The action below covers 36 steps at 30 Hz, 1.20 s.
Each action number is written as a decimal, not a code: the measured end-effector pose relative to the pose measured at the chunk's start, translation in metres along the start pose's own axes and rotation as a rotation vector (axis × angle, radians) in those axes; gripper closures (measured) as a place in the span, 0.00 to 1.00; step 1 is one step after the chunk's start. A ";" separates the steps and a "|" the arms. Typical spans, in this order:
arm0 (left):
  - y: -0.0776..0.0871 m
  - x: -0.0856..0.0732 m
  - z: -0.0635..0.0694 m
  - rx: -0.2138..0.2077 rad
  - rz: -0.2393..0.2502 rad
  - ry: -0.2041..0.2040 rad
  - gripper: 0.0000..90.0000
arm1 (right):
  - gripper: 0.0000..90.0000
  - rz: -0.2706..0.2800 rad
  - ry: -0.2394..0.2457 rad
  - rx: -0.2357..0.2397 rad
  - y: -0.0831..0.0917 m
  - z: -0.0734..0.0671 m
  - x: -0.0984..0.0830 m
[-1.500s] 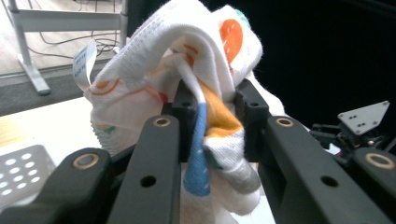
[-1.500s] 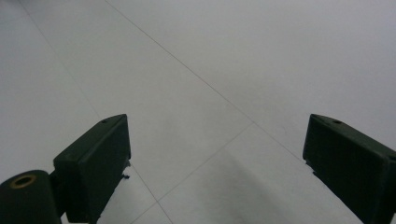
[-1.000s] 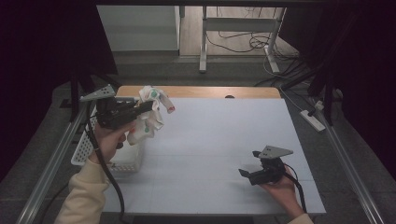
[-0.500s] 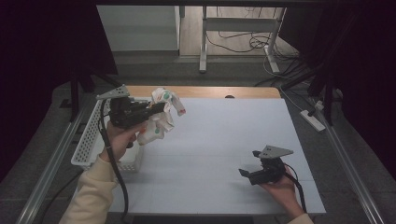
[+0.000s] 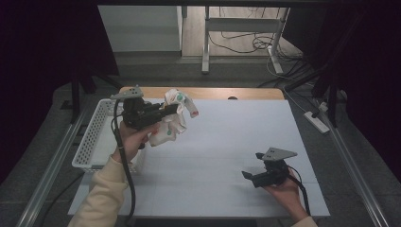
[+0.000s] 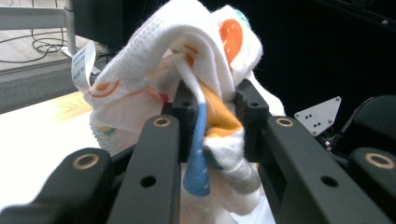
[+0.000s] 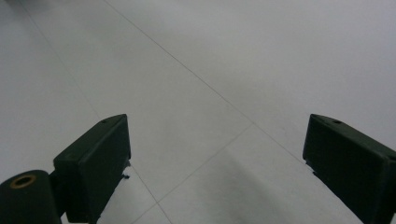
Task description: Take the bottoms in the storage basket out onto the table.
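- While the left gripper [image 5: 177,109] carries the cloth [image 5: 174,118] in the air, the job looks roughly at its midpoint, by my read: cloth is out of the white basket [image 5: 92,137], not yet set down on the table [image 5: 227,142].
- Left jaws are clamped on the cloth; in the left gripper view a bunched fold of the cloth [image 6: 187,93] sits pinched between the two pads, the rest draping over and below the tips.
- Cloth hangs above the table's 10 o'clock corner, just right of the basket, clear of the surface.
- Right gripper [image 5: 250,178] rests low at about 5 o'clock, well apart from the cloth; its jaws stand wide apart with nothing between them, bare table under them in the right gripper view [image 7: 215,163].
- Left to do, as I judge it: bring the cloth to mid-table, lay it down, likely get the right gripper onto a free edge to spread it.
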<state>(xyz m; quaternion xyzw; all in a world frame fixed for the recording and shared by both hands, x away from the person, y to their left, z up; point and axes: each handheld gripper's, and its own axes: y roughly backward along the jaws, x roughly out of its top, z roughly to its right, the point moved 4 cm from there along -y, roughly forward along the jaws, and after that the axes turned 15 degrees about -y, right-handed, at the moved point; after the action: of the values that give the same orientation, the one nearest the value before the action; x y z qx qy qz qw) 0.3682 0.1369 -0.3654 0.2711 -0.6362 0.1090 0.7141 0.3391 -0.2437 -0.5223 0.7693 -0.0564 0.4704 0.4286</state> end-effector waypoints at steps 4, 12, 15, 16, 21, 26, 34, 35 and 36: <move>-0.004 0.001 0.004 -0.013 0.002 -0.007 0.83 | 0.08 -0.005 0.001 0.000 -0.001 0.000 0.000; -0.022 -0.005 0.009 -0.039 -0.036 -0.010 0.83 | 0.08 -0.007 -0.001 -0.003 -0.002 0.000 0.000; -0.026 -0.007 0.009 -0.042 -0.041 -0.009 0.83 | 0.08 -0.007 0.000 -0.004 -0.002 0.000 0.000; -0.027 -0.007 0.009 -0.044 -0.042 -0.008 0.83 | 0.08 -0.008 -0.001 -0.005 -0.001 0.000 0.000; -0.038 -0.010 0.009 -0.058 -0.049 -0.002 0.83 | 0.08 -0.004 -0.002 -0.004 -0.001 0.000 0.000; -0.051 -0.015 0.012 -0.069 -0.075 -0.011 0.83 | 0.08 -0.003 -0.001 -0.002 0.000 0.000 0.000; -0.074 -0.031 0.013 -0.061 -0.146 -0.029 0.83 | 0.08 -0.002 0.003 0.001 0.000 -0.001 0.000; -0.076 -0.033 0.012 -0.062 -0.151 -0.026 0.83 | 0.08 -0.001 0.001 0.000 0.001 -0.001 0.000; -0.078 -0.035 0.012 -0.061 -0.156 -0.024 0.83 | 0.08 -0.001 0.001 0.000 0.001 -0.001 0.000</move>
<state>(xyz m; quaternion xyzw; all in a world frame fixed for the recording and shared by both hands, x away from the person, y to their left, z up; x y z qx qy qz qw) 0.3913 0.0726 -0.4182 0.2991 -0.6246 0.0305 0.7207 0.3383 -0.2437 -0.5219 0.7692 -0.0560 0.4705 0.4287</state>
